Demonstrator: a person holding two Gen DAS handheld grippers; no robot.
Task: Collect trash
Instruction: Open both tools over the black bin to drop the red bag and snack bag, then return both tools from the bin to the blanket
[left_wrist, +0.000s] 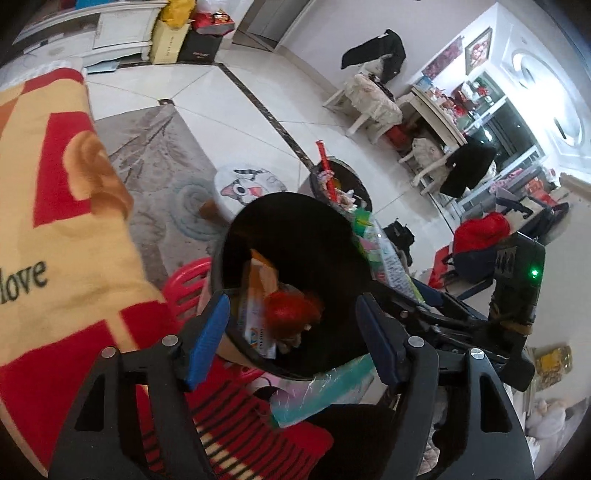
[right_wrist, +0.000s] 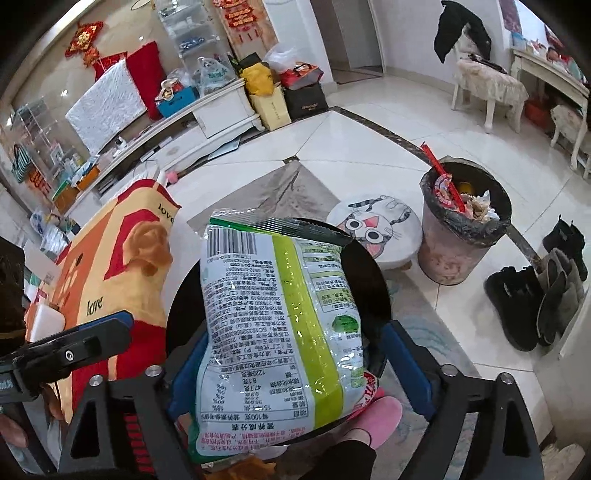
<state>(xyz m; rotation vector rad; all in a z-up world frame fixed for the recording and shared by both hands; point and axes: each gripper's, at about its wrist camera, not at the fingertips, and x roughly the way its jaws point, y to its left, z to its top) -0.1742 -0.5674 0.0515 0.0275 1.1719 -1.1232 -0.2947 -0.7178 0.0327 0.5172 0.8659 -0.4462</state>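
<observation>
my left tongs (left_wrist: 291, 332) stand released, blue pads apart with nothing pressed between them. straight ahead of them and just below sits the black bin (left_wrist: 295, 236), its mouth spanning the gap between the pads. inside it i see an orange-and-white wrapper (left_wrist: 258, 295) and a red crumpled scrap (left_wrist: 291, 310), both loose in the bin, touching neither pad.

my right tongs (right_wrist: 295, 362) are spread wide too. a large green-and-white snack bag (right_wrist: 273, 314) lies between their arms, its long axis running straight away from the tongs, far end over the same black bin (right_wrist: 376, 280), near end down by the knuckles. the left pad is mostly hidden behind the bag, so i cannot tell whether the bag touches either pad; i read it as let go rather than pinched.

that is what the next move hinges on: the bag sits lengthwise across the bin's opening, nearer the right tongs than the left, and my judgement is it needs a push or tilt forward and down to slide in.

off to the right of the right tongs, well apart, a lined waste basket (right_wrist: 465, 221) stands already heaped beside a cat-print stool (right_wrist: 376, 229). to the left lies a red-and-yellow blanket (right_wrist: 122, 258).
</observation>
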